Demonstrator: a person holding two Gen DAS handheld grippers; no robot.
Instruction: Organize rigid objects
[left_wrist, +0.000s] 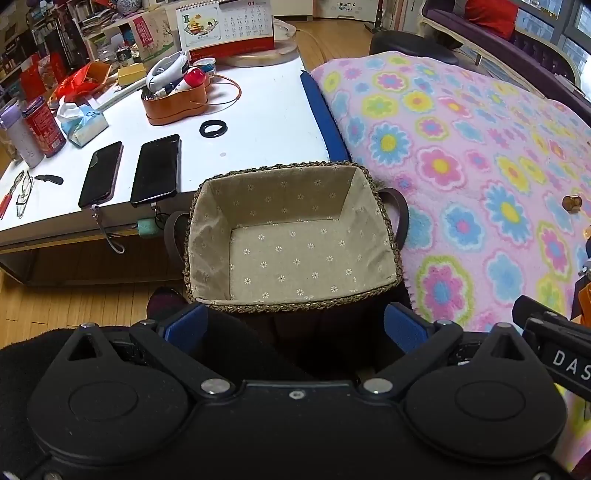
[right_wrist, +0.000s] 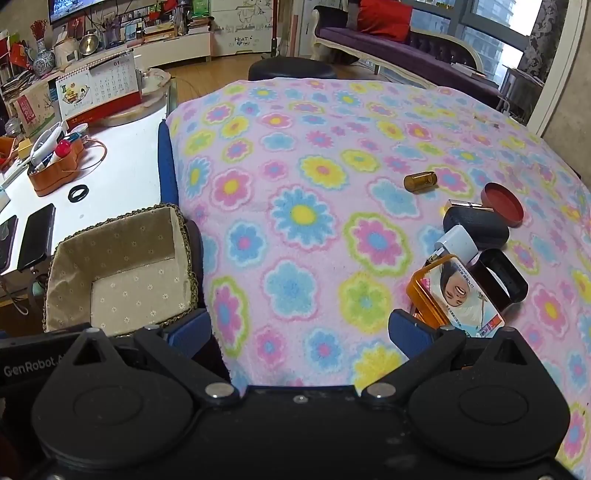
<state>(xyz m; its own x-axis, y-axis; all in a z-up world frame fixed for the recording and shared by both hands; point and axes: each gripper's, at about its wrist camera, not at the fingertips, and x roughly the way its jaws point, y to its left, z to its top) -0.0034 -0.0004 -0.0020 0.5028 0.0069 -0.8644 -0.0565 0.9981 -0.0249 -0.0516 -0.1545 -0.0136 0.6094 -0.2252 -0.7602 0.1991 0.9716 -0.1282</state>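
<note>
Left wrist view: your left gripper (left_wrist: 295, 326) is spread wide with nothing in it, just above the near rim of the lined wicker basket (left_wrist: 291, 304); your right gripper (right_wrist: 301, 334) is likewise released over the flowered blanket (right_wrist: 303, 155), its right finger beside an orange-edged box (right_wrist: 456, 299) among a small pile, with a brown vial (right_wrist: 420, 182) lying farther out

A pink blanket with flowers (right_wrist: 314, 206) covers the surface. On it, at the right side, lie a small brown bottle (right_wrist: 420, 182), a round red lid (right_wrist: 503, 204), a black oval case (right_wrist: 476, 223), a white tube (right_wrist: 456, 242) and an orange box (right_wrist: 456, 295), close together except the bottle.
</note>
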